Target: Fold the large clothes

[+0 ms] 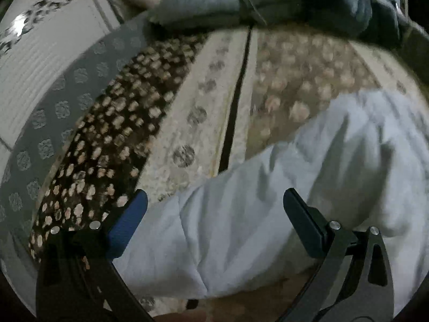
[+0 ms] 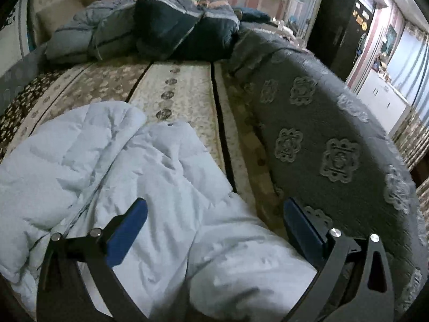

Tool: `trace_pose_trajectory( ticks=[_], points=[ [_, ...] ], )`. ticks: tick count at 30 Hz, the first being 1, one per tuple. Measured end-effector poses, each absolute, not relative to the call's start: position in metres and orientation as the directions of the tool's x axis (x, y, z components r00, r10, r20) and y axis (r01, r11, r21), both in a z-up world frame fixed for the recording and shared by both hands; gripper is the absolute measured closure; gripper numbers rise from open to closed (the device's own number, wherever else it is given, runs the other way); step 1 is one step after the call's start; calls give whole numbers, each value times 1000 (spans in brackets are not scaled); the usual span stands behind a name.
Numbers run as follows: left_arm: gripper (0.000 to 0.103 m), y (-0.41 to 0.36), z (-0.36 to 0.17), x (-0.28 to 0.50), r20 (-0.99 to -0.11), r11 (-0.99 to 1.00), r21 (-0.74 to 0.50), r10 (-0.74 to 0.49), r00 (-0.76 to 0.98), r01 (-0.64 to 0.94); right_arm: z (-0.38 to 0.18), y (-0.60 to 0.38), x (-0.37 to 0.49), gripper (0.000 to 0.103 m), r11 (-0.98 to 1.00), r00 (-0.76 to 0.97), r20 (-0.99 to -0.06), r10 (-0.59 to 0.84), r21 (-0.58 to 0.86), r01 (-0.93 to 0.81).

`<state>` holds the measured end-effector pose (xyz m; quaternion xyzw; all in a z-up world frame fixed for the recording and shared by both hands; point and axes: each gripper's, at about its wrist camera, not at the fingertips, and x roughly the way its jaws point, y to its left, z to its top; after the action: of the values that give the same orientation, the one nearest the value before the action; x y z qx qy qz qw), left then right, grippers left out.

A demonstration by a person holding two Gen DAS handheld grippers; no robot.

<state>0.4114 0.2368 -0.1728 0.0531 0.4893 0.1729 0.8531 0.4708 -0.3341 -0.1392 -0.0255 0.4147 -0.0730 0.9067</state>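
Note:
A pale blue puffy jacket (image 1: 308,182) lies crumpled on the patterned bed cover (image 1: 203,112). In the left wrist view my left gripper (image 1: 214,222) stands open just over the jacket's near edge, blue pads wide apart and nothing between them. In the right wrist view the same jacket (image 2: 150,177) spreads from the lower left toward the centre, with one sleeve-like lobe running under my right gripper (image 2: 214,228). That gripper is open too, its left pad over the jacket and its right pad over the grey blanket.
Folded blue and dark padded garments (image 2: 161,29) are piled at the far end of the bed. A grey blanket with medallion patterns (image 2: 329,139) drapes the right side. A dark wardrobe (image 2: 337,18) and a white cabinet (image 2: 380,96) stand beyond the bed.

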Motion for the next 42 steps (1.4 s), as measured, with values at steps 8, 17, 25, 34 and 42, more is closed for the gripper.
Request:
trace_pose_trajectory(
  ticks=[8, 17, 25, 34, 42],
  points=[
    [3, 233, -225, 443, -875, 959, 222, 275, 398, -176, -170, -354, 524, 2, 981, 557, -820, -133, -27, 193],
    [3, 212, -280, 479, -913, 974, 203, 227, 338, -104, -196, -355, 549, 2, 980, 506, -846, -170, -88, 181],
    [101, 179, -272, 492, -889, 967, 255, 246, 387, -29, -199, -349, 558, 2, 980, 511, -842, -170, -89, 178],
    [102, 212, -208, 485, -792, 938, 272, 344, 505, -213, -180, -362, 541, 2, 969, 544, -819, -183, -58, 239],
    [103, 331, -128, 416, -575, 671, 271, 688, 443, -690, -156, -366, 517, 2, 965, 583, -786, -203, -61, 254]
  ],
)
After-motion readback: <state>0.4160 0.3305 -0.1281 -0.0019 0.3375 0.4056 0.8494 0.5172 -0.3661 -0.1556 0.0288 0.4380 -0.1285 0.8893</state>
